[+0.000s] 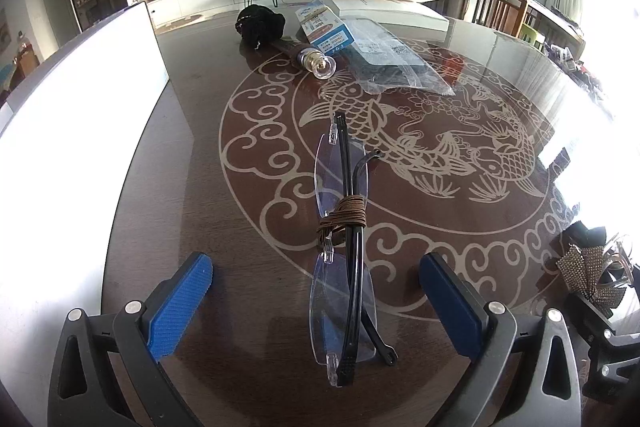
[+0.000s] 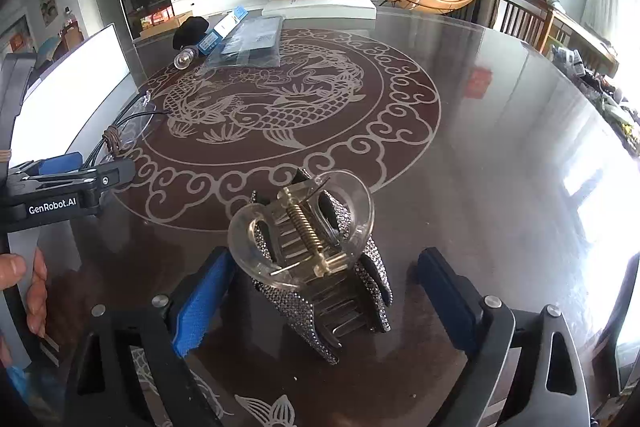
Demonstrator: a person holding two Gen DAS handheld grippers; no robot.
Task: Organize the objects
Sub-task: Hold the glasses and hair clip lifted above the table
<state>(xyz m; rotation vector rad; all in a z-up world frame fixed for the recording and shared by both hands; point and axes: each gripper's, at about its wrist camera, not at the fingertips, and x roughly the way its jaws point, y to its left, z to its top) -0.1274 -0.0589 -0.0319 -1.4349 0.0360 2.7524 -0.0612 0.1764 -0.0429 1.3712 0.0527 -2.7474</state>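
Glass-topped table (image 1: 192, 163), both our grippers spread wide.
Folded glasses (image 1: 344, 247) lie between our left gripper's (image 1: 316, 297) pads untouched; hair claw (image 2: 316, 259) stands between the right gripper's (image 2: 326, 291), unclamped.

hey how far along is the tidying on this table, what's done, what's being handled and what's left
Nothing looks put away yet. In hand: neither gripper holds anything. The left gripper stands open around the folded glasses, and the right gripper stands open around the rhinestone hair clip; both things rest on the table. Left: those two, plus the black brush, blue box and plastic bag at the far side.
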